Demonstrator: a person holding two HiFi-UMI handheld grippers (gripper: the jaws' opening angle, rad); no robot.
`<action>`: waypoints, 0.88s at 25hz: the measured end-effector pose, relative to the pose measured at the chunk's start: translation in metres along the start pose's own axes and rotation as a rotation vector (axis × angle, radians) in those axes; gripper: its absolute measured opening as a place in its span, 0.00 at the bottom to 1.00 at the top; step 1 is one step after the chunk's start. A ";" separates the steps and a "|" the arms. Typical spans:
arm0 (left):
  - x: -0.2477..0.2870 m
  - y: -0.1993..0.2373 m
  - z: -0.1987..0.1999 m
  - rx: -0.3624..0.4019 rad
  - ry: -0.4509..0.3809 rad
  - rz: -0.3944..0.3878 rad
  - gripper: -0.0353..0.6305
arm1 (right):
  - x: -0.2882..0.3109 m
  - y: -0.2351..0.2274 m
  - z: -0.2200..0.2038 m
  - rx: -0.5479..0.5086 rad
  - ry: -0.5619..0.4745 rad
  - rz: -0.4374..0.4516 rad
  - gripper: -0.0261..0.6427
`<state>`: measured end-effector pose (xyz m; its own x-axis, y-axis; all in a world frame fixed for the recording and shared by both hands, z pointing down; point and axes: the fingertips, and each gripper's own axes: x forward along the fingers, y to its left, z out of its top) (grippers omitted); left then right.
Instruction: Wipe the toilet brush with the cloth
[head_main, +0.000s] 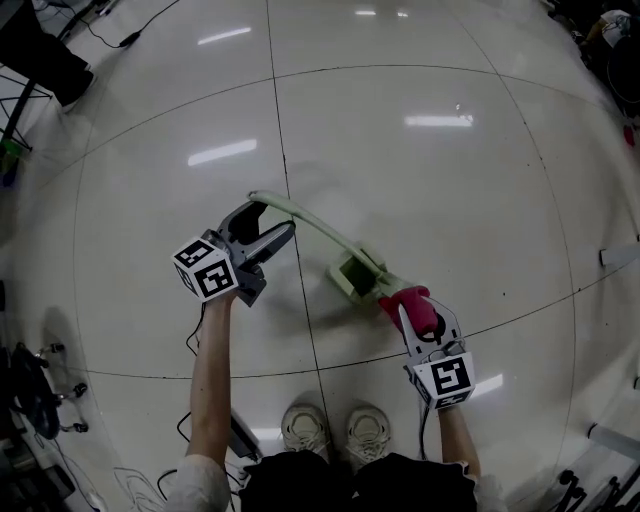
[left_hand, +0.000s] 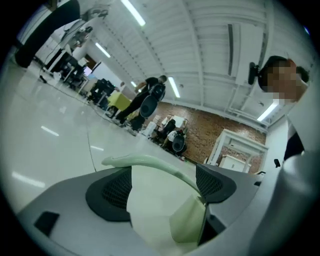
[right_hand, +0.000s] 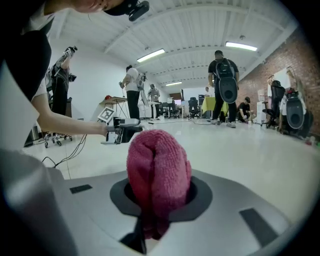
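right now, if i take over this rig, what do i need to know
Left gripper: tongs apart, the toilet brush handle crossing the gap between them; no clamp seen.
Right gripper: tongs shut on the pink cloth.
The cloth is right beside the brush head; I cannot tell if they touch.
Done: cloth in grip and at the brush.
Left: steady the handle, then wipe the brush.

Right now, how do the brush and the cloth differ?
The brush is pale green, long and thin; the cloth is pink and bunched. The brush lies across the left gripper's parted jaws; the cloth is clamped in the right gripper. Each is at one gripper.
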<state>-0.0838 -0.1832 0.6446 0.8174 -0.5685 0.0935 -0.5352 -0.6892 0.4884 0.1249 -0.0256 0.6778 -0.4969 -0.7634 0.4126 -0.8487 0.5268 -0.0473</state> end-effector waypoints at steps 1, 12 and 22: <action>-0.003 -0.005 0.002 0.013 0.006 -0.017 0.66 | 0.001 -0.001 -0.001 -0.019 0.016 0.016 0.14; 0.003 0.010 0.008 -0.189 0.010 -0.275 0.66 | 0.009 0.010 -0.016 -0.131 0.131 0.198 0.14; 0.002 0.049 0.016 -0.519 0.075 -0.384 0.66 | 0.012 0.005 -0.017 -0.237 0.251 0.286 0.14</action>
<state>-0.1118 -0.2259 0.6546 0.9526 -0.2794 -0.1199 -0.0452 -0.5200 0.8530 0.1176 -0.0260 0.6984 -0.6214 -0.4760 0.6223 -0.6043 0.7967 0.0060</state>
